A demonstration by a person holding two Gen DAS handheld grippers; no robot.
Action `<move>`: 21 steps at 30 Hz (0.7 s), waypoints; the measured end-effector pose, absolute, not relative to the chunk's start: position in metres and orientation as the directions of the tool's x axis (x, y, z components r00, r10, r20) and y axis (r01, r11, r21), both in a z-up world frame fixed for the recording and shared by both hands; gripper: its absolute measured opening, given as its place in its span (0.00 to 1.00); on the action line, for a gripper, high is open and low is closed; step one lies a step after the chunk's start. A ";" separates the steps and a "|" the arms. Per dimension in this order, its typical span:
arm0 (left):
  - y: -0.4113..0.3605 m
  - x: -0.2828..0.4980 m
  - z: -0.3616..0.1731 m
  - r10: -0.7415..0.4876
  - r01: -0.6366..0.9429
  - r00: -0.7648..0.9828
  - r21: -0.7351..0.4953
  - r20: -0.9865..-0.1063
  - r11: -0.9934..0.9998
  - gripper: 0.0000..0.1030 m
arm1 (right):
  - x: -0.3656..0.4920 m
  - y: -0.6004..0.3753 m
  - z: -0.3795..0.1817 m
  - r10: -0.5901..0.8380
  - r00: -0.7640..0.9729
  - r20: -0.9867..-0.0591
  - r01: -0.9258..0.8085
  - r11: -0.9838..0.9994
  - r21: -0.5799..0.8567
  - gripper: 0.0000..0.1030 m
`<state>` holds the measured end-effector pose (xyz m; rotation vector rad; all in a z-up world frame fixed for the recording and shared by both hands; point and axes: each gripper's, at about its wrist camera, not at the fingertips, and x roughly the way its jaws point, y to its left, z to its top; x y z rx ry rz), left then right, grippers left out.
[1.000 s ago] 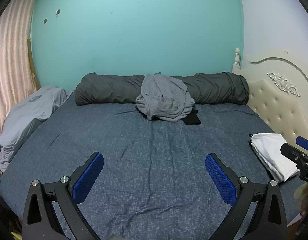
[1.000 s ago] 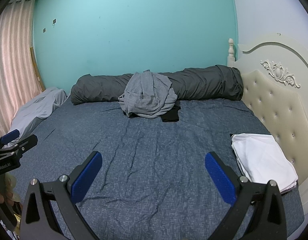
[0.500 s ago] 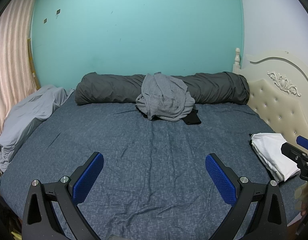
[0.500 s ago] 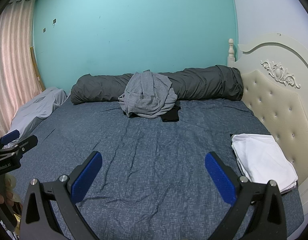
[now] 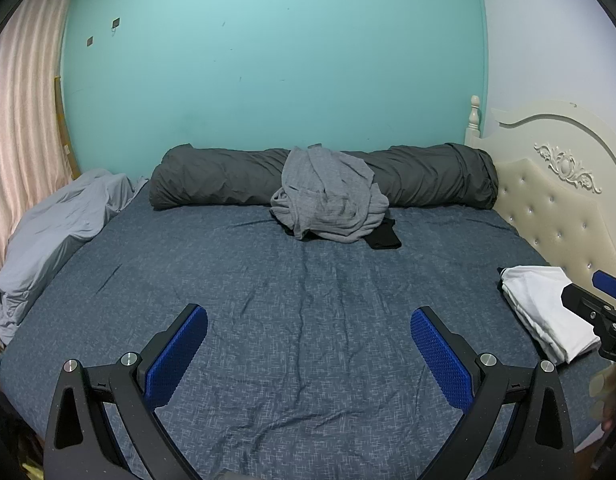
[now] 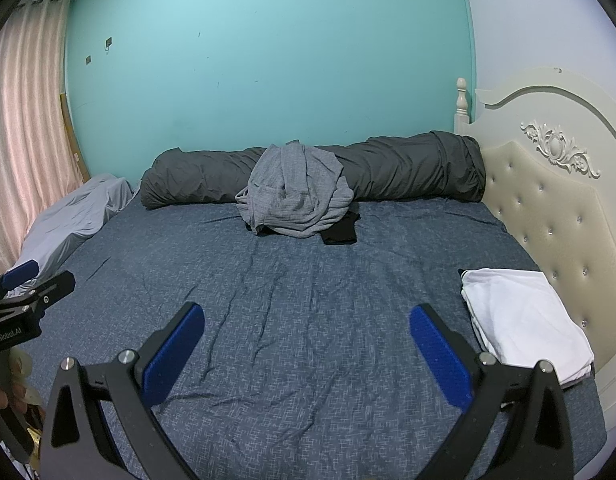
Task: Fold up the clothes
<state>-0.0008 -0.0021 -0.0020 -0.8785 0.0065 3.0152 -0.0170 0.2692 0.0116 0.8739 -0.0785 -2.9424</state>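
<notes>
A crumpled grey garment [image 5: 328, 200] [image 6: 293, 196] lies in a heap at the far side of the bed, leaning on a dark grey rolled duvet [image 5: 432, 178] [image 6: 412, 168]. A black garment [image 5: 384, 236] [image 6: 340, 232] pokes out from under it. A folded white garment [image 5: 544, 308] [image 6: 520, 316] rests at the right edge by the headboard. My left gripper [image 5: 308, 324] hovers open over the near part of the blue sheet, holding nothing. My right gripper [image 6: 305, 322] is likewise open and empty, well short of the grey heap.
The blue bed sheet [image 5: 308, 280] [image 6: 308, 280] spreads wide between grippers and clothes. A light grey blanket [image 5: 55, 228] [image 6: 75, 216] is bunched at the left edge. A cream padded headboard [image 5: 556, 208] [image 6: 548, 216] bounds the right. A pink curtain [image 5: 19, 120] hangs at left.
</notes>
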 end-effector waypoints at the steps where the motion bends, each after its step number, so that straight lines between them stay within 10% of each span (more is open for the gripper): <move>1: -0.002 -0.001 -0.002 0.000 -0.002 -0.844 0.004 -0.537 -1.000 1.00 | -0.017 0.269 0.012 -0.083 -0.836 -0.543 0.053 -0.996 0.070 1.00; 21: -0.009 -0.011 -0.011 -0.026 0.028 -0.833 0.005 -0.552 -1.000 1.00 | -0.020 0.274 0.003 -0.074 -0.831 -0.551 0.044 -0.997 0.068 1.00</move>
